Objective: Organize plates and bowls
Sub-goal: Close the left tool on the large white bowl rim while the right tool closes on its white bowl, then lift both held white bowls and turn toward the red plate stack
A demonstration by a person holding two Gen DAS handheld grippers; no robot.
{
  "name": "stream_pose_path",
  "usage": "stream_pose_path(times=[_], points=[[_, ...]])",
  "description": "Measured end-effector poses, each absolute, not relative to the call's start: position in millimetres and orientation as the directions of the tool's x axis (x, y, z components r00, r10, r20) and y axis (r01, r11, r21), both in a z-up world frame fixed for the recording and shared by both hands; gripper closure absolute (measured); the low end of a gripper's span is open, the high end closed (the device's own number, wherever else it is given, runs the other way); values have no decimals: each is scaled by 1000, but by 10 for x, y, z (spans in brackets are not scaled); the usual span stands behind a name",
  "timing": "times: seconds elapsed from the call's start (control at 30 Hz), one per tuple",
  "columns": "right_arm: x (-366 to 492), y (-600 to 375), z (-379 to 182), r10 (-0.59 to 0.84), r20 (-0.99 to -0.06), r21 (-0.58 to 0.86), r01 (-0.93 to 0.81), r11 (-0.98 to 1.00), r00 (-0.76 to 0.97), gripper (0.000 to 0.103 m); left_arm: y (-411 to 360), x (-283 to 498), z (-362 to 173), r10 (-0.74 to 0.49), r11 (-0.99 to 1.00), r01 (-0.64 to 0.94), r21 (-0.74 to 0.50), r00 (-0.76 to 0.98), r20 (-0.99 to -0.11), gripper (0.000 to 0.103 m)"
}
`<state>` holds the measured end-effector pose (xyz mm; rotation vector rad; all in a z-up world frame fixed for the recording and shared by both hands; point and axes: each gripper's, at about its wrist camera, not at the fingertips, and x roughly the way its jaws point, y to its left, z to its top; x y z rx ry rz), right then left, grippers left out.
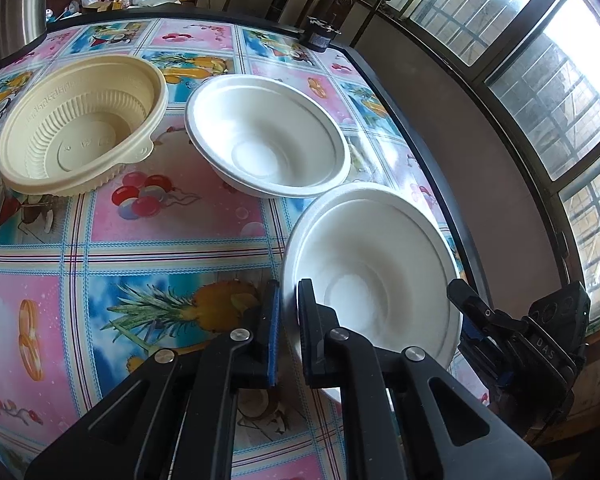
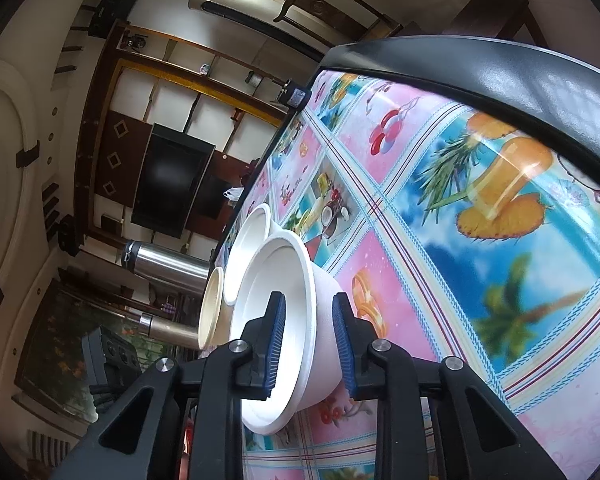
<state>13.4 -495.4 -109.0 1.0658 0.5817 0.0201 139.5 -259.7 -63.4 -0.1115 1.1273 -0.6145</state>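
Three bowls stand on the surface (image 1: 148, 240), which wears a glossy cloth printed with pineapples, balloons and fruit; the cream ribbed bowl (image 1: 80, 124) sits at the far left, the middle white bowl (image 1: 266, 136) just beside it without touching, and the near white bowl (image 1: 374, 264) lies closest to the camera, near the surface's dark edge on the window side. The left tool (image 1: 288, 312) is closed on the near white bowl's rim, one blue-padded finger outside the wall and the other inside, the pads pressed against the thin lip. From the right wrist view the right tool (image 2: 308, 336) straddles the opposite side of the same bowl (image 2: 296, 304); one pad sits inside the bowl and the other outside its wall, yet a gap shows between the outer pad and the wall, so it is not clamped. In the left wrist view the right tool (image 1: 466, 320) appears at the bowl's far rim. A steel flask (image 2: 164, 266) lies beyond the bowls in the right wrist view; a small dark jar (image 1: 320, 36) stands at the surface's far edge.
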Motion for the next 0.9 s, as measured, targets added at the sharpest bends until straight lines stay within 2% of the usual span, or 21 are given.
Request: stream_pose_path(times=[0.17, 0.9], points=[[145, -4937, -1092, 283, -453, 817, 267, 510, 846, 91, -2607, 1381, -631, -508, 833, 407, -376, 292, -810, 97], [168, -4885, -1053, 250, -484, 777, 281, 563, 838, 94, -2656, 1285, -567, -466, 850, 435, -297, 358, -809, 97]])
